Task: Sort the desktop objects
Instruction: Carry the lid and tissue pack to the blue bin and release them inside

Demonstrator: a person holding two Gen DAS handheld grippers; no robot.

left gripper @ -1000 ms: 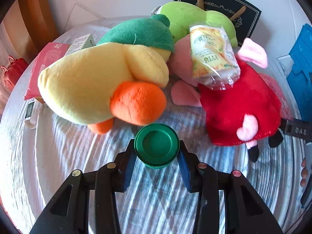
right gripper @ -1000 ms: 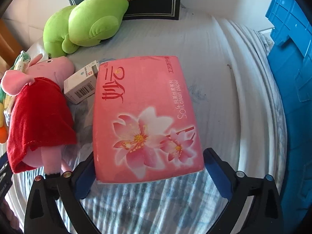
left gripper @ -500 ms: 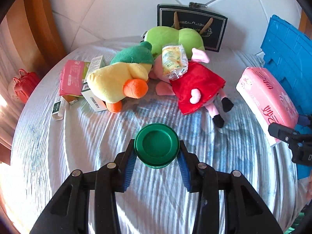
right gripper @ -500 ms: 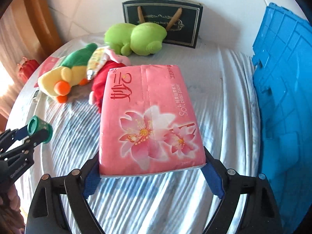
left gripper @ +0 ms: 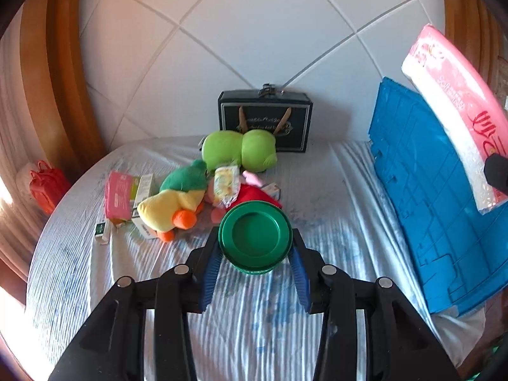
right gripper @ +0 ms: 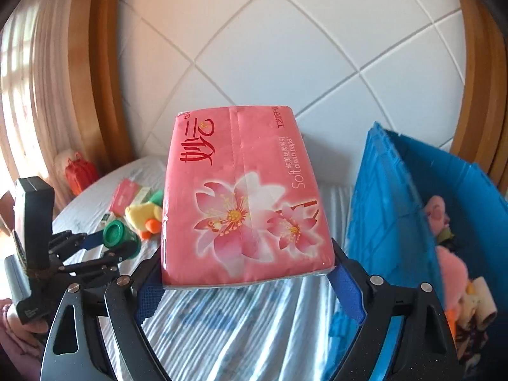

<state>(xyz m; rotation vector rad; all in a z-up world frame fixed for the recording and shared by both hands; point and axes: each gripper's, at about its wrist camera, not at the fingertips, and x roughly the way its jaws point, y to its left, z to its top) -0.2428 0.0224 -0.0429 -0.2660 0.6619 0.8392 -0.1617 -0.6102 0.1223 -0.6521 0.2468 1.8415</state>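
The left gripper clamps a round green plastic tub above the striped cloth; the right gripper squeezes a soft pink tissue pack near the blue plastic crate. Seemingly held only at its near end, the pack could sag and slip out short of the crate.

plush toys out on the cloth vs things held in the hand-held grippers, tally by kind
plush toys on the cloth: 3 (lime green plush, yellow duck, pig in red dress)
green tub, held: 1
pink tissue pack, held: 1
total: 5
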